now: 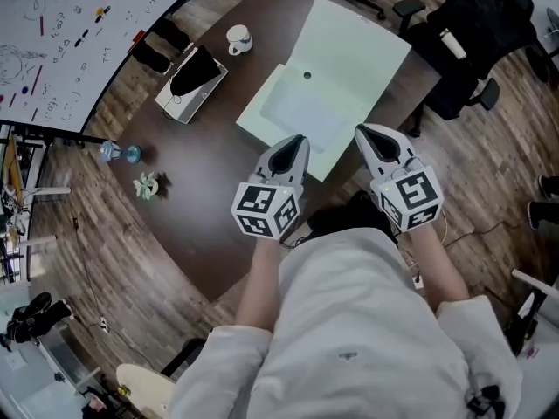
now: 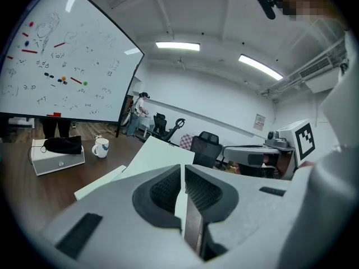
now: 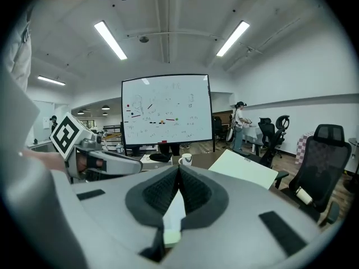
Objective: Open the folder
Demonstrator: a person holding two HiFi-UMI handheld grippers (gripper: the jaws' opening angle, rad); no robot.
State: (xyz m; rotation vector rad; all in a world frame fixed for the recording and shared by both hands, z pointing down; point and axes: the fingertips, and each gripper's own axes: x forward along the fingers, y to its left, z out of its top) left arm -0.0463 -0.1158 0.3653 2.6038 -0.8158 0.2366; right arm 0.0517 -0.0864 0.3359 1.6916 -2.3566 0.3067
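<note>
A pale green folder [image 1: 349, 59] lies on the dark brown table [image 1: 201, 190], its big cover sheet raised off a lower layer [image 1: 262, 103] that sticks out at the left. Both grippers are at the folder's near edge. My left gripper [image 1: 299, 138] is closed on a thin pale edge of the folder, seen between its pads [image 2: 168, 189] in the left gripper view. The right gripper [image 1: 360, 129] is shut on the folder's edge too; a pale green strip [image 3: 175, 209] runs between its jaws. The raised cover [image 2: 162, 156] shows ahead of the left gripper.
A white box with a black item on it [image 1: 190, 81] and a white mug [image 1: 238, 39] stand on the table's far left. Two small trinkets [image 1: 145, 185] sit near its left edge. A whiteboard [image 1: 70, 33] stands left, black office chairs [image 1: 472, 42] right.
</note>
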